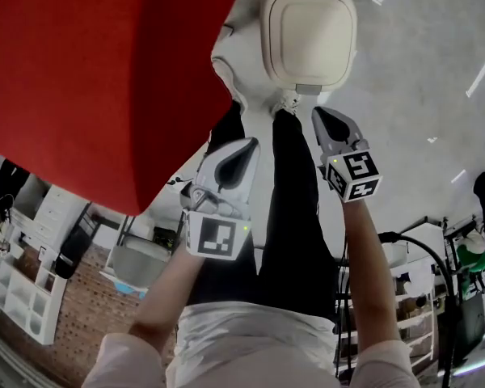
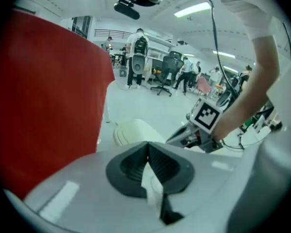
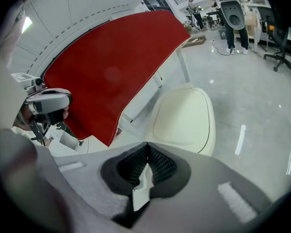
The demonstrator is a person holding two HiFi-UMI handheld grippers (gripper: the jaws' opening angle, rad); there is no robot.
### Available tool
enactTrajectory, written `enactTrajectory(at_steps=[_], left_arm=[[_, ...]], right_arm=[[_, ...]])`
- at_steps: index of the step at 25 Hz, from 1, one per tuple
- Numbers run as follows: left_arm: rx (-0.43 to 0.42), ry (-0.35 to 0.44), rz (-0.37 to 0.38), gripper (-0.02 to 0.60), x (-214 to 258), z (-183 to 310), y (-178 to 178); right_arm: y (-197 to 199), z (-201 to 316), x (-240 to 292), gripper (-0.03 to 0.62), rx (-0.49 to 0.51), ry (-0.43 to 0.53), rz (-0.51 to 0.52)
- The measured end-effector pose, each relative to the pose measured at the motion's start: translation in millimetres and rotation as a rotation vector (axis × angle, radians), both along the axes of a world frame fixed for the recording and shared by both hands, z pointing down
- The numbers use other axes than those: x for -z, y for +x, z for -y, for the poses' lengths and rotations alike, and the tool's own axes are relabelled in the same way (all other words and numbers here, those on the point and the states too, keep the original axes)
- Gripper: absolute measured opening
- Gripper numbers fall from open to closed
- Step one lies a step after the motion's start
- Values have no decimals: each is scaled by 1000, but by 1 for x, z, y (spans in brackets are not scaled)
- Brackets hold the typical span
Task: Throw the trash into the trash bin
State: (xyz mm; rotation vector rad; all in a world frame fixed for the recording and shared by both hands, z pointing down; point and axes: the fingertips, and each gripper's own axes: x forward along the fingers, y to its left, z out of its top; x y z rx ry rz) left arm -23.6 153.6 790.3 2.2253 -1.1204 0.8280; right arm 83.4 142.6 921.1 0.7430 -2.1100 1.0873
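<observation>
A cream trash bin [image 1: 309, 31] with its lid down stands on the pale floor just past the person's shoes; it also shows as the bin [image 2: 133, 130] and the bin [image 3: 184, 118] in the two gripper views. My left gripper [image 1: 244, 148] hangs over the black-trousered legs, aimed down toward the bin, jaws shut. My right gripper [image 1: 327, 118] is beside it, nearer the bin, also shut. No trash shows at either tip. In each gripper view a thin pale sliver sits in the seam between the pads; I cannot tell what it is.
A table under a red cloth [image 1: 97, 71] overhangs the bin's left side, on white legs [image 3: 182, 67]. White shoes [image 1: 226, 63] stand by the bin. Office chairs [image 2: 167, 74], people and shelving [image 1: 24, 281] lie farther off. A black cable [image 1: 424, 253] arcs at the right.
</observation>
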Motion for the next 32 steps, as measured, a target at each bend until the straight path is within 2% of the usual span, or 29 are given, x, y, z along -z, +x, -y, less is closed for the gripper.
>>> enactTrajectory(at_steps=[8, 17, 24, 28, 32], left_arm=[[6, -24, -11, 3, -32, 4, 3], [5, -54, -16, 3, -50, -5, 5], [2, -35, -29, 3, -46, -7, 2], [-2, -38, -29, 3, -48, -13, 1], [-18, -42, -32, 3, -44, -21, 6]], right_arm=[[0, -5, -54, 2, 15, -38, -57], [-2, -13, -98, 2, -39, -106, -168], [-3, -15, -100, 2, -43, -118, -220], [-3, -15, -102, 2, -73, -139, -203], [-2, -13, -95, 2, -59, -125, -204]])
